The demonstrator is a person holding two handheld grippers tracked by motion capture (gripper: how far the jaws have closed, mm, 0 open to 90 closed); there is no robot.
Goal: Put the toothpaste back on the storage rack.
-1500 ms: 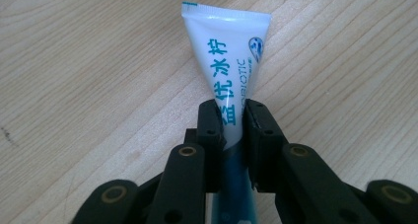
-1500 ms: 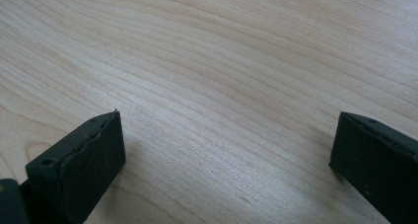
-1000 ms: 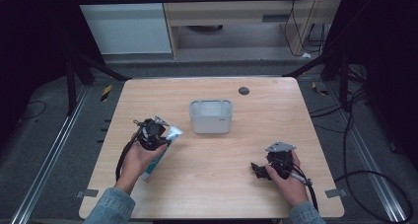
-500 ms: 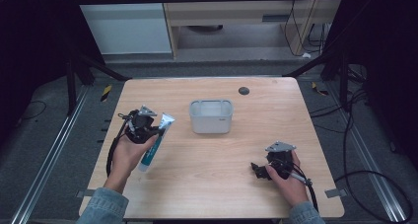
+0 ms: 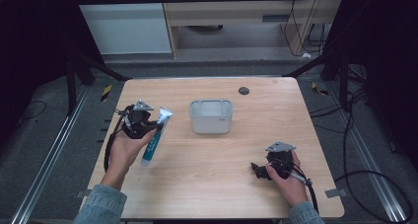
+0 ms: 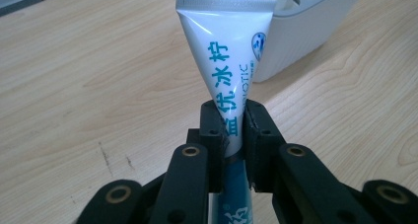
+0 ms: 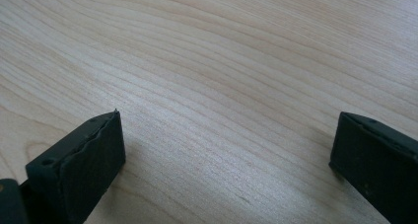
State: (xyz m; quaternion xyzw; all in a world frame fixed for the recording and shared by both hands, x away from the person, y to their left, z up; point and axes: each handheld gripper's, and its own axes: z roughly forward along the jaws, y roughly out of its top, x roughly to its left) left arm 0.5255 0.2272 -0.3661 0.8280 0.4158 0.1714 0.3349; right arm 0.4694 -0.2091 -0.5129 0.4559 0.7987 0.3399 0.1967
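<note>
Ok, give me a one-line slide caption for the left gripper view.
Left gripper clamps a white-and-teal tube mid-body, crimped end pointing toward the white bin on the wooden table.

Denim-blue sleeves at both wrists. Left gripper [image 5: 143,124] and right gripper [image 5: 260,168]: black bodies, grey three-cornered top plates, black trailing cables. Jaws black, blocky, with brass-ringed pivot screws on the links.
</note>
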